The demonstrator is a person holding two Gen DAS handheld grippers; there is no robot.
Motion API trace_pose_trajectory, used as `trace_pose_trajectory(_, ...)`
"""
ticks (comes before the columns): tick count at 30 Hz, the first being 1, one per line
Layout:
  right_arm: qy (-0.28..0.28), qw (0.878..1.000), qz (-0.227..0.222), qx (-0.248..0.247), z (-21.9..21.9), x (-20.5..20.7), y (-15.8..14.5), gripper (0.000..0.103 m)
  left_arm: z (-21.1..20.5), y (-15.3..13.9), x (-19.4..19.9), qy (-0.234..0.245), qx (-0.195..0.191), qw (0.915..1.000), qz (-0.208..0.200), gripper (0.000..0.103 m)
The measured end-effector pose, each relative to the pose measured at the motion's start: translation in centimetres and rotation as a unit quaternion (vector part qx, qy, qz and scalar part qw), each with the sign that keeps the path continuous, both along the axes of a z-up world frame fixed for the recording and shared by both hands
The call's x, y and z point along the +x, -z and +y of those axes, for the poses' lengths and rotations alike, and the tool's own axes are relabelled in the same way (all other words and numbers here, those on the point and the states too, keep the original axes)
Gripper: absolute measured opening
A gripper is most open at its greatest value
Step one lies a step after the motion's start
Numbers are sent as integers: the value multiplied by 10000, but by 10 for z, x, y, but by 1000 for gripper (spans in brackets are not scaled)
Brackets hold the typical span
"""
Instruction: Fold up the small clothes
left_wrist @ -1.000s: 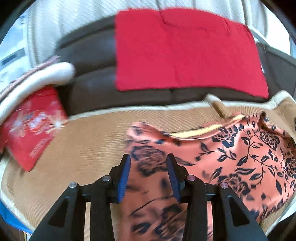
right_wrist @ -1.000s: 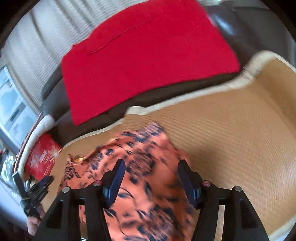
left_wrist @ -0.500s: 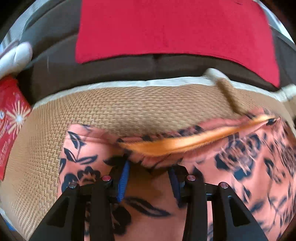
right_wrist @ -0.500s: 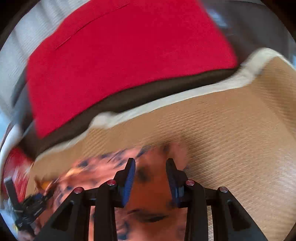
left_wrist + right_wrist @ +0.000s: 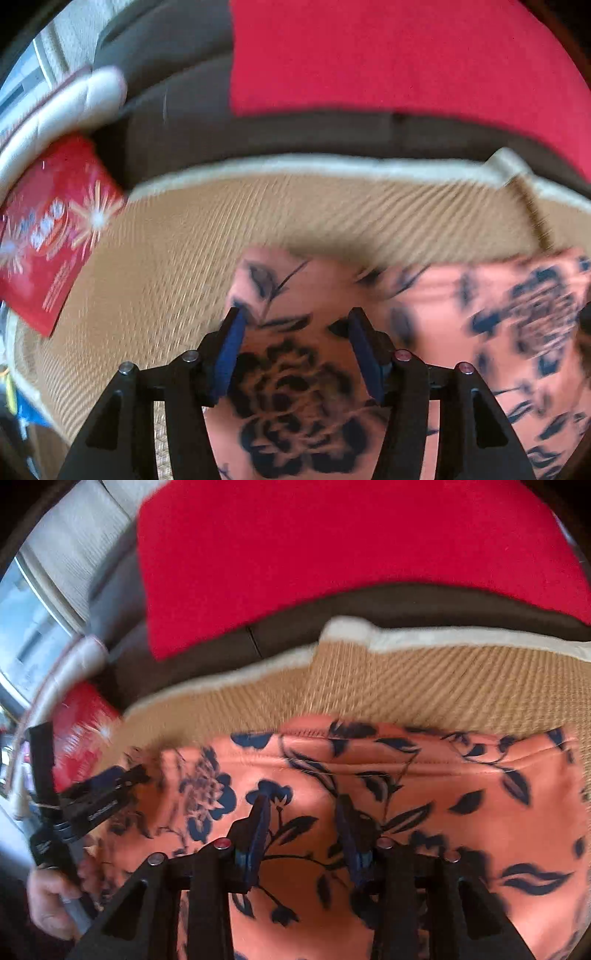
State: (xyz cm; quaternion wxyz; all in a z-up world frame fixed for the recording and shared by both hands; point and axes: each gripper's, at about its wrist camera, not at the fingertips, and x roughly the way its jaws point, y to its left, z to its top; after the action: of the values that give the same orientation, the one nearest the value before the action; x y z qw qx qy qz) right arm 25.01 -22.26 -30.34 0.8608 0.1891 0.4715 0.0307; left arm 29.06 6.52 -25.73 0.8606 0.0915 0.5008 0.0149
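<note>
Between the parted jaws of the left gripper (image 5: 295, 314) and the right gripper (image 5: 301, 801) lies the orange floral garment (image 5: 406, 794), apparently ungripped, flat on the woven mat (image 5: 166, 258), likely for smoothing a fold. At twelve o'clock, a red cloth (image 5: 332, 542); at nine, a red packet (image 5: 51, 229).

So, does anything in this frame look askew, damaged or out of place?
Only the woven mat: its cream edge is stepped and kinked near the sofa rather than running straight. The floral garment lies flat with a level top fold.
</note>
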Motion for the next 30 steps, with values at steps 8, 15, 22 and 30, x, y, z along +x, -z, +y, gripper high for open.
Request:
trace_pose_trajectory(8, 165, 9990, -374, 180, -8, -34, -27, 49, 22, -33, -45, 92, -506, 9981, -334, 60)
trace_pose_trajectory(15, 141, 9997, -119, 161, -7, -77, -32, 49, 5, -50, -118, 555, -460, 9959, -551, 70)
trace_pose_trajectory(22, 200, 9992, 255, -214, -2, -124, -17, 54, -9, -19, -157, 529, -19, 9981, -310, 76)
trace_pose_trajectory(30, 629, 9972, 116, -395, -13, -133, -23, 55, -15, -15, -158, 491, 168, 9974, -509, 86)
